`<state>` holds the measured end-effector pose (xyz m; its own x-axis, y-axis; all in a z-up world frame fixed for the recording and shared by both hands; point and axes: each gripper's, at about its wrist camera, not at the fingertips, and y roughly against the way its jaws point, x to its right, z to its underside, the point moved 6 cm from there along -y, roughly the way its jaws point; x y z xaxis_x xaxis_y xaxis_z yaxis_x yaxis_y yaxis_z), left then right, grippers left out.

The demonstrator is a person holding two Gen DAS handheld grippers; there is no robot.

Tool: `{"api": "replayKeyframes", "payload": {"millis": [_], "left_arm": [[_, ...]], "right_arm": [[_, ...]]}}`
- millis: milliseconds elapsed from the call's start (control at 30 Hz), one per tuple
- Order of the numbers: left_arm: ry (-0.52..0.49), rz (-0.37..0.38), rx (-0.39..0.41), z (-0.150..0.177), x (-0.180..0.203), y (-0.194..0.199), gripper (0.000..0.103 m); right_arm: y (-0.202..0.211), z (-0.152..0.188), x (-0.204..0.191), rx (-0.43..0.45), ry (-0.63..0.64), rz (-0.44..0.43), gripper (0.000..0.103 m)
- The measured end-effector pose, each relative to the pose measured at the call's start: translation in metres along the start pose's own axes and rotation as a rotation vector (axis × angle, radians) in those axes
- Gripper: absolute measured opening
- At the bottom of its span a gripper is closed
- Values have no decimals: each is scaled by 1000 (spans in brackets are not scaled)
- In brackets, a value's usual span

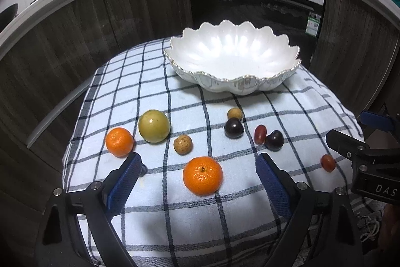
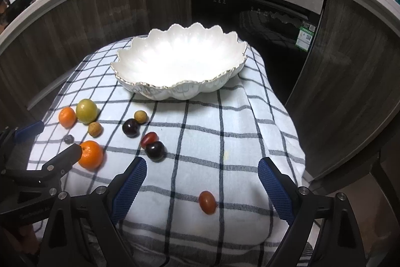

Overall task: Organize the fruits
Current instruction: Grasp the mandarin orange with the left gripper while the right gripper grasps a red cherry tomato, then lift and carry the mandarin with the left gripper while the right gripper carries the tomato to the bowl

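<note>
Glossy white bowl (image 1: 232, 61) (pearly sheen) on woven checked cloth (image 1: 175, 212).

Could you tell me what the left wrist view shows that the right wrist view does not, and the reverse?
Only the left wrist view shows the left fingers wide open around the near tangerine, with the right gripper at its right edge.

Only the right wrist view shows a small dark berry on the cloth, and the right fingers wide open around a lone grape tomato.

Both show the empty white bowl, the green fruit, two tangerines, two longans, two dark plums and the second tomato.
</note>
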<state>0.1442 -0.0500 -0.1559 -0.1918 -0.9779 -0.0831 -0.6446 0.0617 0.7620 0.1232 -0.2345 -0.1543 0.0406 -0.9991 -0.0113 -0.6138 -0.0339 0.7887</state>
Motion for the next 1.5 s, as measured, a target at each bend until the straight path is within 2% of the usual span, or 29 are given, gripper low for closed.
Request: {"api": "replayKeyframes", "payload": {"millis": [233,300,467,733,933,1100,1133,1167,1300,1333,1400,1500], "left_arm": [[-14,4,-32,10,6,-19,84],[-12,7,-35,12,6,-23,84],[-13,5,-47,16,8,-30,83],[-2,-2,-85,21,6,-42,75],[15,-2,-114,24,2,-50,74],[10,19,-133,27,5,-55,66],[12,22,-138,28,6,-55,60],[17,25,-144,28,5,-57,56],[26,33,-158,31,4,-59,53],[27,38,-161,31,4,-60,50],[25,34,-158,31,4,-60,48],[31,38,-155,32,2,-62,46]], "right_arm": [[-18,15,5,-71,-25,-4,82],[-22,18,7,-88,-31,-3,75],[-32,27,7,-131,-43,-11,66],[-38,33,6,-159,-37,-2,65],[-46,38,6,-196,-38,-7,55],[-49,40,8,-211,-50,-7,52],[-50,41,8,-216,-51,-8,51],[-52,42,8,-223,-52,-10,48],[-54,44,8,-236,-60,-16,42],[-54,44,9,-237,-60,-14,41],[-53,44,9,-236,-61,-15,30],[-52,44,8,-236,-58,-19,20]]}}
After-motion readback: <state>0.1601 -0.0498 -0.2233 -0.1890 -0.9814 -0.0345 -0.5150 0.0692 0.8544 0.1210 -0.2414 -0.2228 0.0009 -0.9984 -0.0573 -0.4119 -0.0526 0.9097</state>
